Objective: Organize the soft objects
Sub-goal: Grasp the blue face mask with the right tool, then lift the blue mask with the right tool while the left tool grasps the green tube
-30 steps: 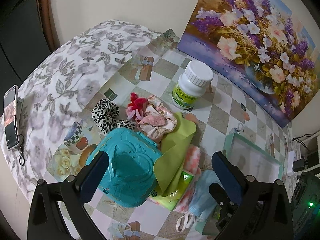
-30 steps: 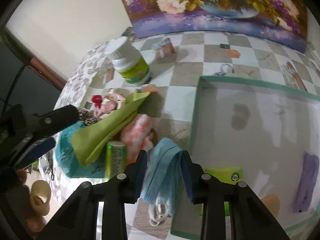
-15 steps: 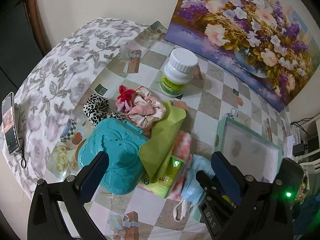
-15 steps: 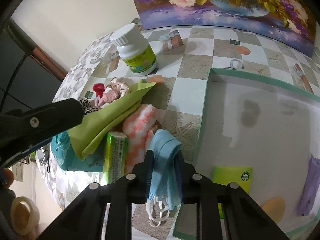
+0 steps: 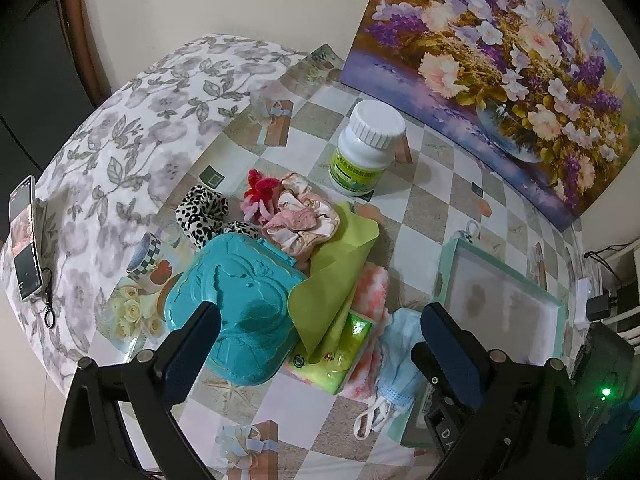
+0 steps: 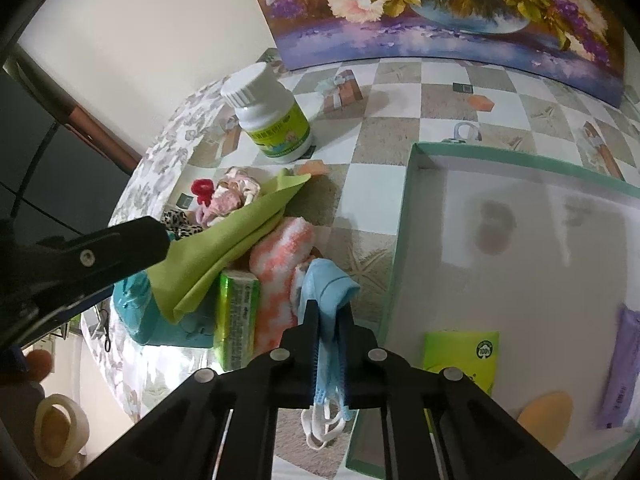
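A light blue face mask lies at the near end of the pile, beside the green-rimmed box. My right gripper is shut on the mask, whose white ear loops hang below the jaws. My left gripper hangs open above the teal plastic case and holds nothing. The pile holds a lime cloth, an orange-and-white fluffy cloth, a pink scrunchie, a leopard scrunchie and a red fuzzy tie. The mask also shows in the left wrist view.
A white pill bottle stands behind the pile, before a leaning flower painting. A green tissue pack lies under the cloths. The box holds a green pack, a purple packet and an orange pad. A phone lies far left.
The right jaws have closed from either side of the blue mask until they pinch it. The left gripper stays open and has barely moved.
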`<state>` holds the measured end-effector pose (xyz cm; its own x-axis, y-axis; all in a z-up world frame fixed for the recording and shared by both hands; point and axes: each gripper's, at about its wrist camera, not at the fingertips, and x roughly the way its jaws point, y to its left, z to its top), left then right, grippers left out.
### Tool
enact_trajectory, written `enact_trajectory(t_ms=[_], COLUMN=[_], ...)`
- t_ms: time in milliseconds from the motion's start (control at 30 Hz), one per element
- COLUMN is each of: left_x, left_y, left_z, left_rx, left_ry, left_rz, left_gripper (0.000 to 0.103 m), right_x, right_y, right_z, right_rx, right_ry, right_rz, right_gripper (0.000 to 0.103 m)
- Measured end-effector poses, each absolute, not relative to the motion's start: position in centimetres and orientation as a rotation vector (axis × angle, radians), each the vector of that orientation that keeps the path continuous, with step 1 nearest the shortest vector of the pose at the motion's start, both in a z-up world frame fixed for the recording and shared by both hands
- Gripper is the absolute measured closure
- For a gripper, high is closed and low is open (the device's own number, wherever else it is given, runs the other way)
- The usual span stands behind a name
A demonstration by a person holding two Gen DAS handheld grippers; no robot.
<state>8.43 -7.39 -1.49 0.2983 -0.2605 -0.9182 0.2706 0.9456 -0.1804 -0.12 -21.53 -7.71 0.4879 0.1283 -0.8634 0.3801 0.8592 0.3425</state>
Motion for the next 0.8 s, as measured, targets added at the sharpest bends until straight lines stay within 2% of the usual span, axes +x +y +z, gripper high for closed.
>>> enact_trajectory(t_ms=[67,133,500,800], left_x=[8.4,8.4,7.5,5.7], left_y=[-7.4,-7.4,-8.4,-11.4], left_z=[-1.5,-1.5,-1.1,-2.2], left_rx=[0.007,-0.001,0.027,0.178], left_ry=[1.224,1.235,1.226,1.243], left_rz=[-0.359,-0.369,-0.415,-0.46], left_gripper=[0.014,0.016,0.016,0.017], right_x=[-0.2,-0.5,-3.3,-6.7], right_y=[-21.6,-21.8,-23.8,-26.3], right_z=[-7.4,-6.7,-0.7,3.5], right_rx=[0.546,0.554,0.565,0.558], right_ry=[1.053,1.034,0.872,0.742], right_rz=[-0.158,-0.158,-0.223,-0.324], right_gripper=[0.095,0.095,0.095,0.095])
